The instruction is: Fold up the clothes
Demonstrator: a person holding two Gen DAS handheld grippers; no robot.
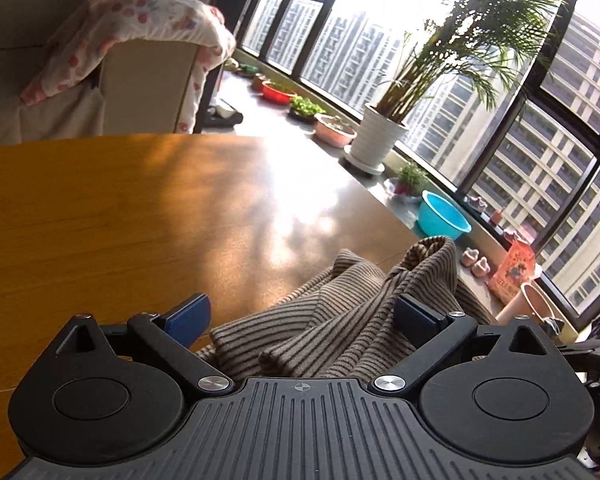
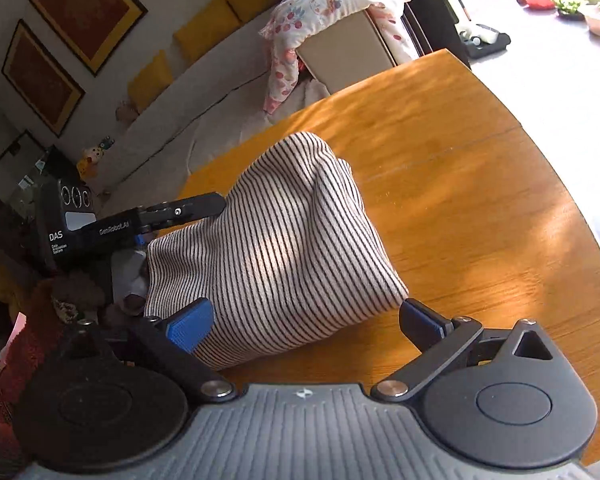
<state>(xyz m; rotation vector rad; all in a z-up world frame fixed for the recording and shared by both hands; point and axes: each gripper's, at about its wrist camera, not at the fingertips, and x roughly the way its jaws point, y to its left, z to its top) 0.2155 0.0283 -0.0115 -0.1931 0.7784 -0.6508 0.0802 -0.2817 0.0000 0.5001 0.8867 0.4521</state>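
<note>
Evidently the striped sweater [image 2: 276, 256] is lying bunched on the wooden tabletop [image 2: 480, 200], the right gripper [image 2: 306, 320] hanging spread wide and empty over its near hem, the left gripper [image 1: 302, 316] likewise unclenched above the folds, apparently seeking edges to grip.

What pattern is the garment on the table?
Thin dark stripes on beige garment; clearest in the right wrist view.
</note>
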